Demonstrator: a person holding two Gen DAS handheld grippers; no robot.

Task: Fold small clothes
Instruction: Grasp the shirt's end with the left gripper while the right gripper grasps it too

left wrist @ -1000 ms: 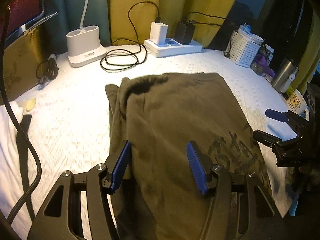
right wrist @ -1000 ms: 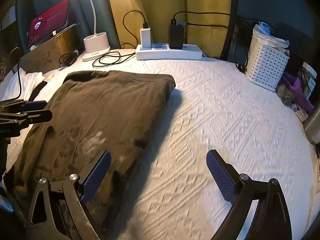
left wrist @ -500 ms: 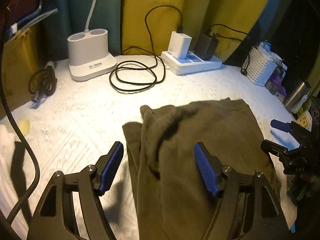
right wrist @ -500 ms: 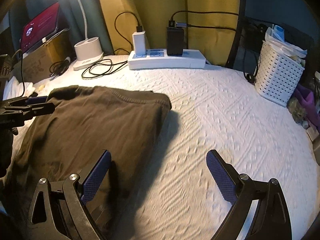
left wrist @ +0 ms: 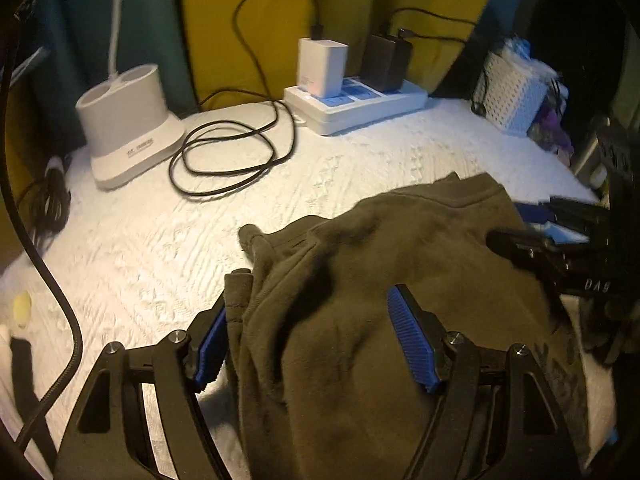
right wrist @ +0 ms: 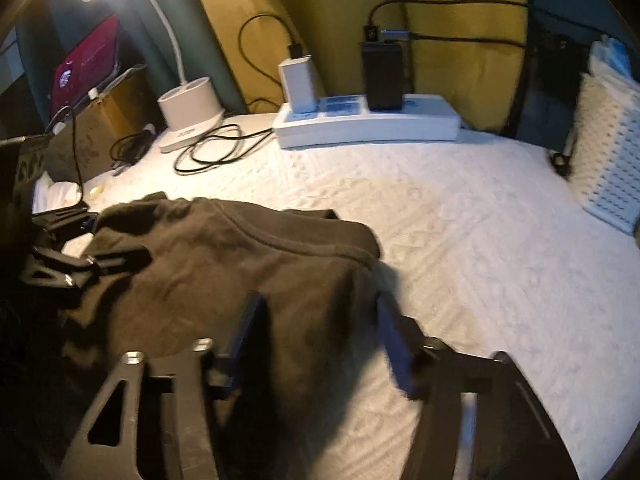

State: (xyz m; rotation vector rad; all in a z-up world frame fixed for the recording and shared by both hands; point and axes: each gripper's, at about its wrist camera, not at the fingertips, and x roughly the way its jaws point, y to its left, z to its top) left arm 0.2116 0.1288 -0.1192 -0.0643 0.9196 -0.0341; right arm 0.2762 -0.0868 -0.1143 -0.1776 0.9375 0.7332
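Observation:
A dark olive garment (left wrist: 400, 260) lies rumpled on the white bedspread (left wrist: 160, 248), its neck end pointing at the wall. My left gripper (left wrist: 312, 300) stands open astride the garment's left edge, with cloth lying between the blue pads (left wrist: 412, 344) and bunched against the left one. My right gripper (right wrist: 318, 300) is closing over the garment's (right wrist: 224, 264) right edge; cloth is between its blurred jaws, which are still apart. Each gripper also shows in the other's view: the right gripper (left wrist: 524, 224) at the far right, the left gripper (right wrist: 92, 236) at the far left.
Along the wall stand a white lamp base (left wrist: 128, 120), a coiled black cable (left wrist: 228, 160) and a power strip (left wrist: 356, 104) with chargers plugged in. A white basket (right wrist: 608, 152) sits at the right, a cardboard box (right wrist: 100, 128) at the left. A thick black cord (left wrist: 40, 260) crosses the left side.
Both grippers have moved forward along the garment towards its neck end. The cloth there has bunched up. The right jaws have narrowed; the left jaws stand a little wider.

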